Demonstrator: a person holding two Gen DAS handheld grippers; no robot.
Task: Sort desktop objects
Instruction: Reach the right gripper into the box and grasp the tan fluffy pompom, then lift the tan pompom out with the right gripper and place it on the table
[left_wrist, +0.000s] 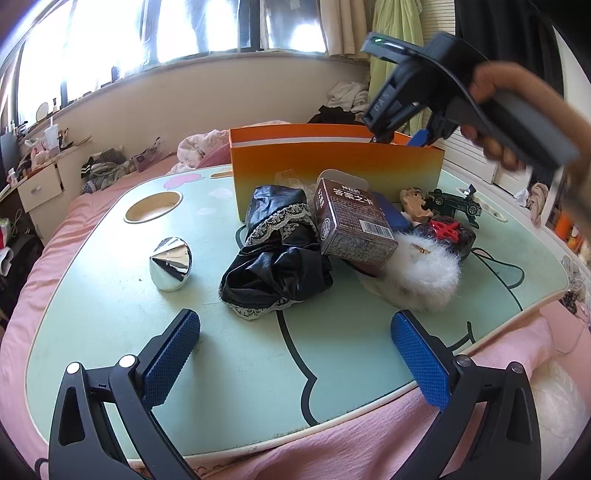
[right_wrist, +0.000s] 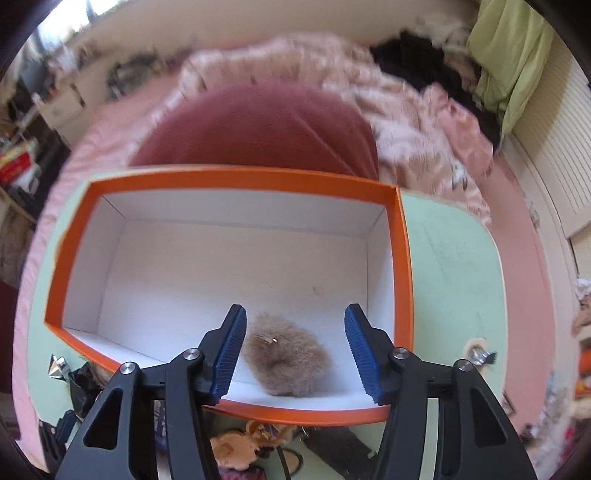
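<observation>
The right gripper (right_wrist: 295, 347) hangs above the orange box (right_wrist: 236, 175) with its jaws spread wide, and they pinch nothing. Directly under them, on the white floor of the box near its 6 o'clock wall, lies a brown fluffy ball (right_wrist: 286, 363) with a small gold piece on top; it is apart from both blue pads. The box stands on the pale green table (left_wrist: 110, 314), at the 12 o'clock side of it in the left wrist view. In this same view the left gripper (left_wrist: 295, 360) is low over the near edge of the table, its jaws spread too and holding nothing. In front of the box the other things lie in one heap: a black cloth with lace (left_wrist: 275, 258), a dark card box (left_wrist: 352, 225) leaning on it, a white fluffy ball (left_wrist: 421, 275) at 3 o'clock from the card box, a small green toy car (left_wrist: 456, 203) and a little figure (left_wrist: 415, 205) just beside the car. A shiny silver cone (left_wrist: 170, 263) stands alone at 9 o'clock from the heap, well apart from it. The table rests on a bed with a pink sheet (left_wrist: 351, 446).
</observation>
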